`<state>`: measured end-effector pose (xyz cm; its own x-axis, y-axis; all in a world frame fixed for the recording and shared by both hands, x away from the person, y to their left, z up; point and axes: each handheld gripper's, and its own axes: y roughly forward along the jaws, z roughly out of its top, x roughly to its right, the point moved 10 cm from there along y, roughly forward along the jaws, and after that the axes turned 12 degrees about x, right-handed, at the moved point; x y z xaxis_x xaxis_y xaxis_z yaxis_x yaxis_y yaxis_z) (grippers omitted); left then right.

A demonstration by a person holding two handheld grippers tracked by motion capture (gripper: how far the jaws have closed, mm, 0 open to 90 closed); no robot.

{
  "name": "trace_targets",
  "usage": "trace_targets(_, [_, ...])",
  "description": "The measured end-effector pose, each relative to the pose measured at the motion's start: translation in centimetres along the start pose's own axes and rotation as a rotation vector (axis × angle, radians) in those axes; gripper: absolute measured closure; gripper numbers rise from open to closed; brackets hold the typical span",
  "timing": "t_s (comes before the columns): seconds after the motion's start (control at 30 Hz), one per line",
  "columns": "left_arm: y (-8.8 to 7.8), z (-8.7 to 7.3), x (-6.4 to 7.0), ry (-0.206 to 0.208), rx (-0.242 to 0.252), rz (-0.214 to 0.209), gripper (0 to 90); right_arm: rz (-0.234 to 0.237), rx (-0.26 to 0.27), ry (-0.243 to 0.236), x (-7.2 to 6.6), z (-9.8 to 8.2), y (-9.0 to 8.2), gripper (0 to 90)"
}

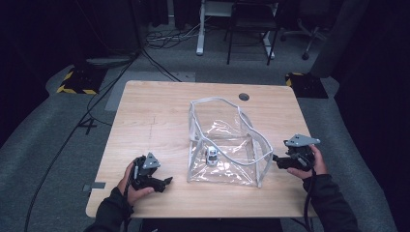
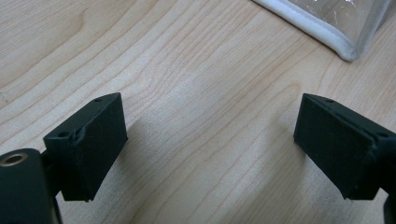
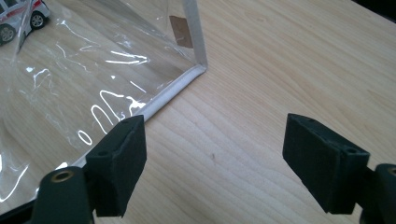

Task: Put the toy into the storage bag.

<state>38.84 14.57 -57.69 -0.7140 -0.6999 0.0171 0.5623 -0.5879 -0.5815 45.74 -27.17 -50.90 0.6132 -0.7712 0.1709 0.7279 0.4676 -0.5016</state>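
A clear plastic bag with white trim [image 1: 227, 145] stands open on the wooden table [image 1: 154, 121]. Inside it sits a small white toy car [image 1: 211, 155], also seen through the plastic in the right gripper view [image 3: 18, 18]. My left gripper [image 1: 168, 181] rests near the table's front left, open, with bare wood between its jaws [image 2: 210, 144]; a white corner of the bag [image 2: 348, 49] lies ahead of it. My right gripper [image 1: 276, 159] is open just right of the bag, its jaws over bare wood [image 3: 212, 158] beside the bag's bottom seam [image 3: 163, 100].
A round cable hole [image 1: 244, 96] is set in the table's far edge. Beyond the table are a chair and desk legs [image 1: 251, 34], cables on the grey floor and yellow-black striped blocks [image 1: 77, 82]. Bare wood spans the table's left half.
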Motion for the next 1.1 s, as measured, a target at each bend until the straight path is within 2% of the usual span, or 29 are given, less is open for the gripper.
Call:
trace_targets(0.17, [0.0,0.0,0.0,0.000,-0.003,-0.002,9.7,0.003,-0.011,0.006,-0.2,-0.9,-0.1,22.5])
trace_targets(0.27, [0.0,0.0,0.0,0.000,-0.003,-0.002,9.7,0.007,-0.025,-0.013,-0.3,-1.5,-0.3,22.0])
trace_targets(0.33, [0.0,0.0,0.0,-0.001,-0.001,-0.001,9.7,0.000,-0.034,-0.008,-0.4,-1.9,-0.5,22.4])
trace_targets(0.4, [0.0,0.0,0.0,0.000,-0.003,-0.001,9.7,0.012,-0.035,-0.001,-0.5,-2.3,-0.6,22.6])
trace_targets(0.5, [0.0,0.0,0.0,-0.004,-0.006,-0.003,9.4,0.016,-0.043,-0.015,-0.5,-2.9,-0.8,21.7])
trace_targets(0.57, [0.0,0.0,0.0,-0.002,-0.006,-0.002,9.4,0.014,-0.041,-0.004,-0.6,-3.0,-0.9,21.5])
trace_targets(0.83, [0.0,0.0,0.1,-0.005,-0.006,-0.004,9.4,0.026,-0.041,-0.020,-0.7,-3.7,-1.6,20.8])
trace_targets(0.87, [0.0,0.0,0.0,-0.003,-0.006,-0.002,9.4,0.021,-0.035,-0.001,-0.8,-3.8,-1.6,20.8])
trace_targets(0.93, [0.0,0.0,0.1,-0.005,-0.007,-0.006,9.4,0.030,-0.039,-0.013,-0.9,-4.1,-1.8,20.7])
trace_targets(1.1, [0.0,0.0,0.0,-0.003,-0.006,-0.002,9.4,0.023,-0.048,-0.003,-1.0,-4.8,-2.0,20.7])
